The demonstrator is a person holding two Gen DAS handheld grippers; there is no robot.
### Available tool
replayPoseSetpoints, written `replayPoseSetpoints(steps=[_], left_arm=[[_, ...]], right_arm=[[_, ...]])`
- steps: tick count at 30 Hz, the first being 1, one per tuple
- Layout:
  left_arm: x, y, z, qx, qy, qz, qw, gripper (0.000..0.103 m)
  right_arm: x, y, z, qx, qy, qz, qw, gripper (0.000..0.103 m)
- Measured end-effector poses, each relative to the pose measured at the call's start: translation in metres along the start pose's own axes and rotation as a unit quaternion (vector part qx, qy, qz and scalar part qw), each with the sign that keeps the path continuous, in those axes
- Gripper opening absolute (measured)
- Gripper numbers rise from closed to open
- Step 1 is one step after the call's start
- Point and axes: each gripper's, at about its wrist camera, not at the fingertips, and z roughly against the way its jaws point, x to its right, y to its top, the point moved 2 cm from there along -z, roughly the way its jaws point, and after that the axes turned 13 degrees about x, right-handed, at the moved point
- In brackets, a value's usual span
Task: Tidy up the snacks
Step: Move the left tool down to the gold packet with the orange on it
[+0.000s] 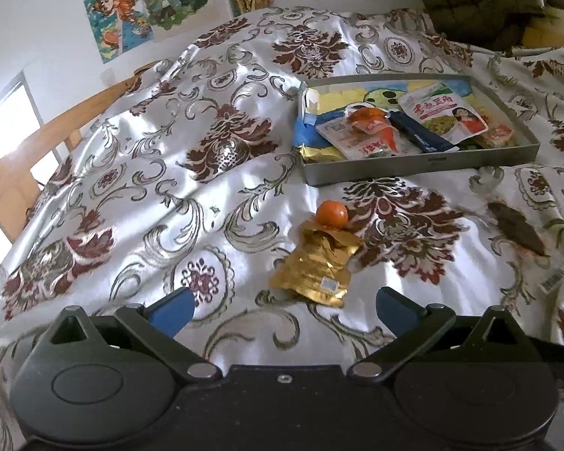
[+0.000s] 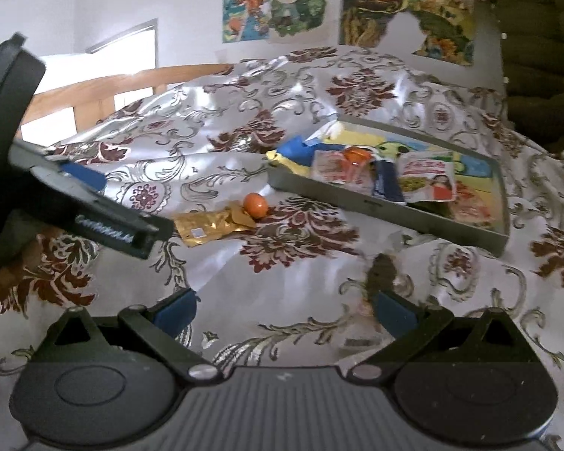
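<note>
A crumpled gold packet [image 1: 317,263] lies on the patterned bedspread [image 1: 161,173] at centre frame in the left view, with a small orange ball [image 1: 331,214] touching its far end. The left gripper [image 1: 284,306] sits just before the packet, jaws apart and empty. The right gripper [image 2: 284,306] is likewise apart, holding nothing. A grey tray [image 1: 413,167] of snack packs sits upper right; bare cloth spreads to the left.

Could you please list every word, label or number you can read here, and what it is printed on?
Red Chinese characters on the white snack pouch: too blurred to read.
White lettering on the left gripper: too blurred.
Barcode label on the clear packet: too small.
Label on the gold packet: illegible.
</note>
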Motion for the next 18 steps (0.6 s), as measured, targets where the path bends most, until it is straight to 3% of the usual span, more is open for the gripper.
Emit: replayPoseSetpoints(steps=[11, 18], left_arm=[[-0.007, 0.009, -0.045, -0.010, -0.016, 0.004, 0.9998, 0.102], [-0.009, 0.011, -0.064, -0.012, -0.056, 0.000, 0.9984, 0.102]], right_arm=[[0.012, 0.001, -0.034, 0.003, 0.018, -0.022, 1.000, 0.103], [0.020, 0.008, -0.031, 0.014, 0.017, -0.041, 0.999, 0.103]])
